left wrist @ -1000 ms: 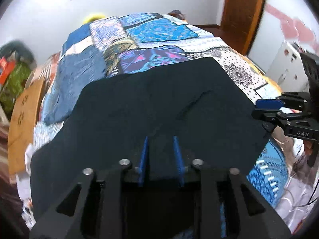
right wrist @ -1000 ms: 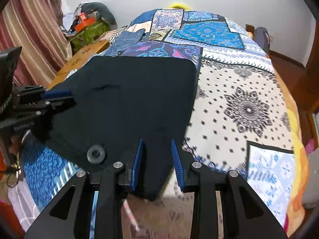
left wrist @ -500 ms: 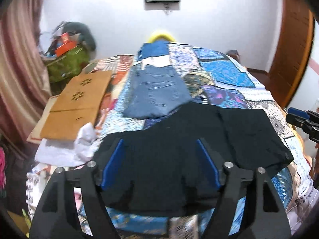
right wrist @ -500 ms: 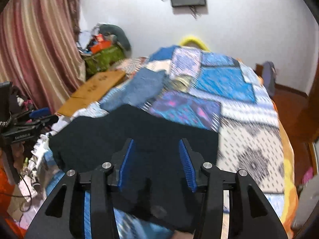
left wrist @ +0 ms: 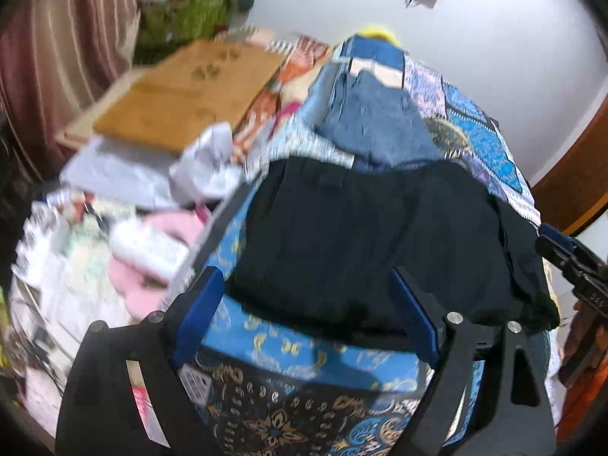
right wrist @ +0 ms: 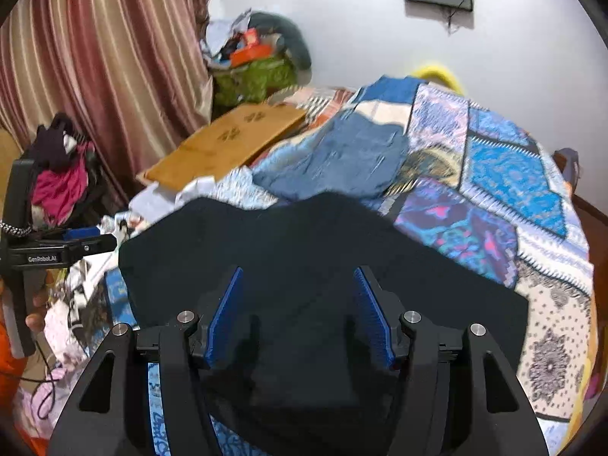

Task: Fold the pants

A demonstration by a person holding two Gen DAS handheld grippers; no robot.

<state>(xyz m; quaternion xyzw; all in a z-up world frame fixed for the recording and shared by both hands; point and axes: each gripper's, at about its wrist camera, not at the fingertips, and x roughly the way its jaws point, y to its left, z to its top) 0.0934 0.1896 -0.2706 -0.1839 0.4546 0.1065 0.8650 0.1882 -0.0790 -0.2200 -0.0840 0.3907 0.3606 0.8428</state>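
While both claws gape, black pants (right wrist: 323, 266) lie folded.

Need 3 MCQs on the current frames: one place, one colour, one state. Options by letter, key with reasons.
1. Where do the folded blue jeans lie relative to the black pants?
A. Beyond them, farther up the bed
B. On top of them
C. On the floor

2. What colour are the pads on the gripper fingers?
A. Red
B. Blue
C. White

3. What state is the left gripper in?
A. Shut on the pants
B. Shut on nothing
C. Open, holding nothing

Key:
1. A: both views show the jeans past the pants' far edge, on the patchwork bedspread.
2. B: the pads are blue in both wrist views.
3. C: its jaws stand wide apart, with the pants lying on the bed beyond them; the right gripper is open too.
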